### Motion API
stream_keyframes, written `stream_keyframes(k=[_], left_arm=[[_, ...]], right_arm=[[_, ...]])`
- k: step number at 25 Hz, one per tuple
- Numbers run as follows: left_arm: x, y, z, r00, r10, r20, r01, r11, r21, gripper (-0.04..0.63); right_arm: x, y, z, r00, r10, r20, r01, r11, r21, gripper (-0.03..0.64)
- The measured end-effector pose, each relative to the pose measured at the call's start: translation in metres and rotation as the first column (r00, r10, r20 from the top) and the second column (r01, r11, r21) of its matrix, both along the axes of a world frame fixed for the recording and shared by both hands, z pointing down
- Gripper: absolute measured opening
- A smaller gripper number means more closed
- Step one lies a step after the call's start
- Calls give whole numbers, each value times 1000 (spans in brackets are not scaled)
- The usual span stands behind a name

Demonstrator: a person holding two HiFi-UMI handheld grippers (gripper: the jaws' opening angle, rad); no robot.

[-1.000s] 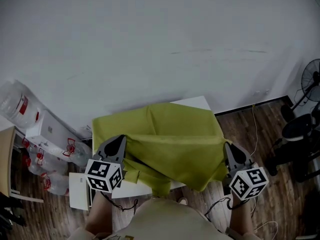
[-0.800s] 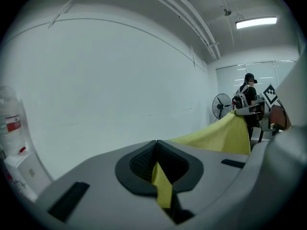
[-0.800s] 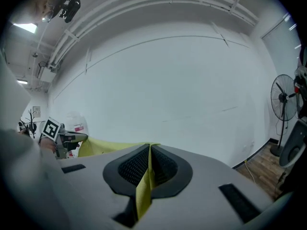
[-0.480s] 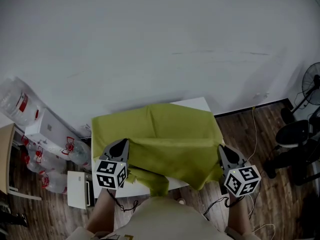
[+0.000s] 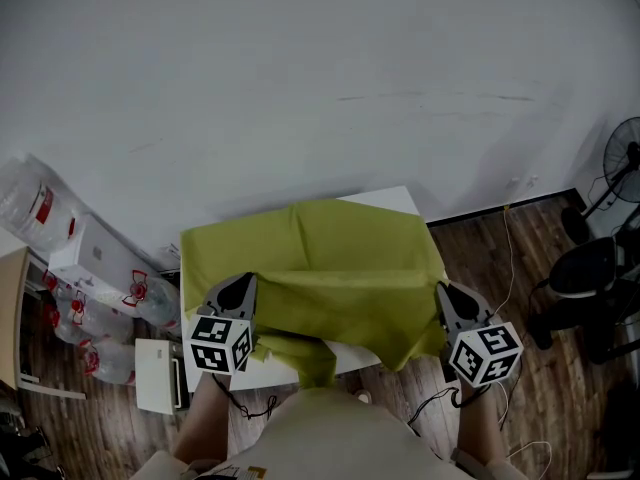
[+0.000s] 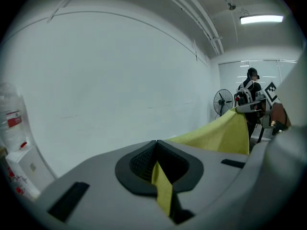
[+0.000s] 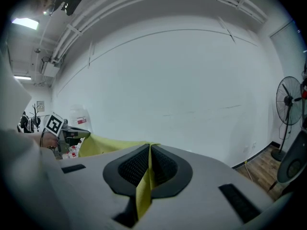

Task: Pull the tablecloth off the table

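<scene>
Gripping cloth [image 5: 340,253] at both near corners: left gripper [image 5: 236,290] off table's [image 5: 392,202] near-left side, right gripper [image 5: 448,296] off its near-right side. Both aimed away toward the wall [image 5: 320,78] behind table, tipped slightly down. Jaws of each pinched tight on a thin yellow-green fold. Stretched left-to-right between the two along table's near edge. Far part spread flat on table, near edge bunched, one fold drooping over table's front at middle. Bare white top showing at table's far-right corner.

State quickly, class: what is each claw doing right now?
Left claw: closed on the tablecloth.
Right claw: closed on the tablecloth too.
</scene>
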State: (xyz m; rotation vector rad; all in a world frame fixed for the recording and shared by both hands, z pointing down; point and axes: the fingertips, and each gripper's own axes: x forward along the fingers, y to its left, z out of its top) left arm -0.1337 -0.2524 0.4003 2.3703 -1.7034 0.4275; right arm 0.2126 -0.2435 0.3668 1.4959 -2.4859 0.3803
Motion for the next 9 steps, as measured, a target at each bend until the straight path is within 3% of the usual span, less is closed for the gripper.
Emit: stream_keyframes(k=[9], left_arm=[[1, 2, 0, 1000, 4, 1, -4, 1000, -3, 20]], right_arm=[[2, 1, 2, 1000, -4, -1, 4, 1000, -6, 34]])
